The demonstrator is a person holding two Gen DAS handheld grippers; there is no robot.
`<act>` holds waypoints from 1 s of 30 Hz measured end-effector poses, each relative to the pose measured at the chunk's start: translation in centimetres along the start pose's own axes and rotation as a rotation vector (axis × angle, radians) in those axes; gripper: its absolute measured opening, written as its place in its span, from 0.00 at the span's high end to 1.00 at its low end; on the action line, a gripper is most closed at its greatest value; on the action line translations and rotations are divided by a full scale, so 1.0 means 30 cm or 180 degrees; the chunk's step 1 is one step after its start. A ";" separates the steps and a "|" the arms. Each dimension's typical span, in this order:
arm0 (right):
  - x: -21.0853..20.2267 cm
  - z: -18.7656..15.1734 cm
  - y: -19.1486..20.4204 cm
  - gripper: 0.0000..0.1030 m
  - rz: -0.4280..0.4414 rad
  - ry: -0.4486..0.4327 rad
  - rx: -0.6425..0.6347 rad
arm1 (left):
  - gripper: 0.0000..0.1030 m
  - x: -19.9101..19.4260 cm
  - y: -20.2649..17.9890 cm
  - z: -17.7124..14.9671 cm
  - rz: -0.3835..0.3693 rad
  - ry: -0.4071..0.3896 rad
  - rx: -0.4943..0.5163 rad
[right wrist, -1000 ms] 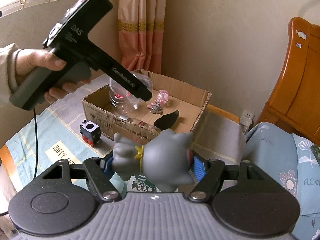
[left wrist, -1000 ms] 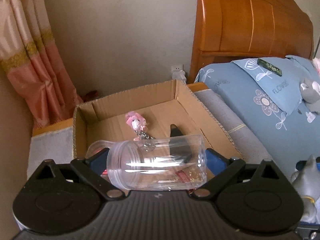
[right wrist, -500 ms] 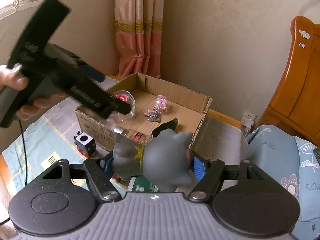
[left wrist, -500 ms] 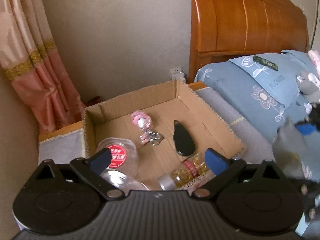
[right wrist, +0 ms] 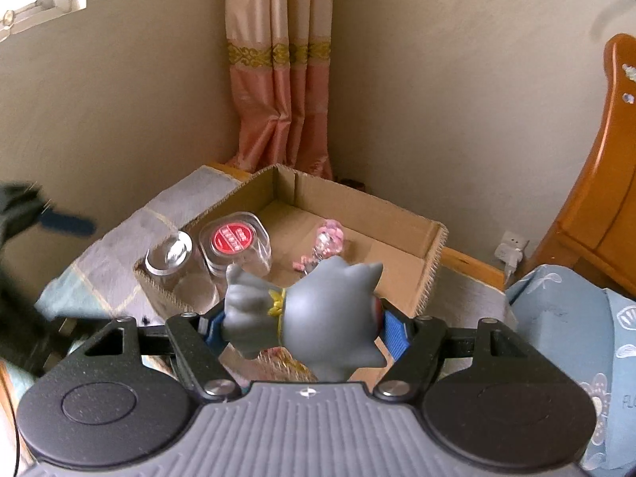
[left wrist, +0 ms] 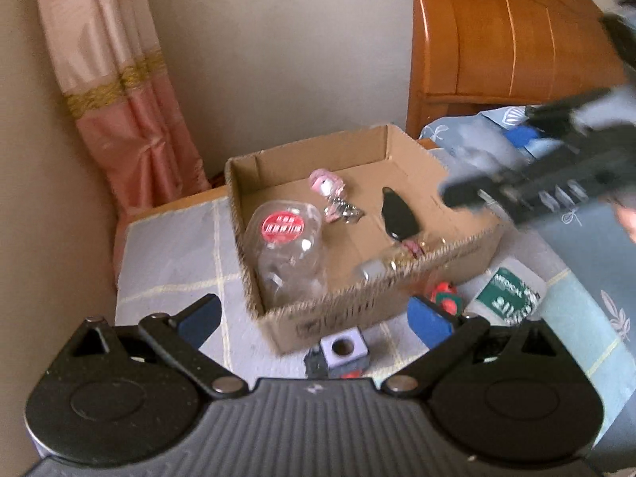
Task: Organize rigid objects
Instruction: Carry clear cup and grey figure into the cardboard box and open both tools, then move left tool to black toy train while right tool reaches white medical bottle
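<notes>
An open cardboard box [left wrist: 445,256] [right wrist: 431,256] sits on a quilted surface. Inside lie two clear plastic jars [left wrist: 292,246] [right wrist: 234,248], one with a red label, a pink keychain toy [left wrist: 326,185] [right wrist: 328,240], a black oval piece [left wrist: 397,210] and a small bottle [left wrist: 397,258]. My left gripper [left wrist: 314,318] is open and empty, pulled back in front of the box. My right gripper [right wrist: 302,324] is shut on a grey toy figure [right wrist: 314,318] and holds it above the box's near edge; it shows blurred in the left wrist view [left wrist: 556,175].
A small cube toy [left wrist: 344,351] and a red toy [left wrist: 443,294] lie in front of the box, beside a green-labelled pack [left wrist: 507,298]. A wooden headboard [left wrist: 505,35], blue bedding [right wrist: 568,318] and a pink curtain [right wrist: 278,79] surround the area.
My left gripper opened, dropped the clear jar into the box and drew back. My right gripper carried the grey toy forward over the box.
</notes>
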State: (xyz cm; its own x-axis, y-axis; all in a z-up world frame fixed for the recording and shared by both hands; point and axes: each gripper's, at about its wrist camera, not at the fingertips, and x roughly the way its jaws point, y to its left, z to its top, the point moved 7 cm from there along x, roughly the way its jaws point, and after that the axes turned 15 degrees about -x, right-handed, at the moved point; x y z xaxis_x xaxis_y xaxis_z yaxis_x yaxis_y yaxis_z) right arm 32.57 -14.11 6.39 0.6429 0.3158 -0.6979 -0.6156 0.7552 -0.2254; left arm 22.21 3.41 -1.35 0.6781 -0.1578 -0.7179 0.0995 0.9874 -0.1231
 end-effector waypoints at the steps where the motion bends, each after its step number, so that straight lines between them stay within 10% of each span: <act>1: 0.013 0.015 0.002 0.25 0.0000 0.0003 0.0001 | 0.03 -0.011 0.007 -0.009 0.0012 -0.0003 -0.0031; 8: 0.110 0.112 0.007 0.22 0.0009 0.0004 0.0131 | 0.03 -0.081 0.066 -0.050 0.0169 -0.0133 -0.0257; 11: 0.118 0.129 0.013 0.00 -0.0011 -0.0080 0.0219 | 0.03 -0.089 0.084 -0.067 0.0160 -0.0232 -0.0356; 30: -0.032 -0.106 0.097 0.00 -0.0495 0.0026 0.0384 | 0.02 -0.065 0.091 -0.182 0.0258 -0.0284 -0.0705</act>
State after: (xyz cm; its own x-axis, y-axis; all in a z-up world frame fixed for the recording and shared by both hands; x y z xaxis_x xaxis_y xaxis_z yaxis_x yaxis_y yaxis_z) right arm 28.73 -14.03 4.24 0.7219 0.1856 -0.6666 -0.4497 0.8580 -0.2481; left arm 17.19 6.35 -4.01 0.7400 -0.0669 -0.6693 -0.1131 0.9685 -0.2218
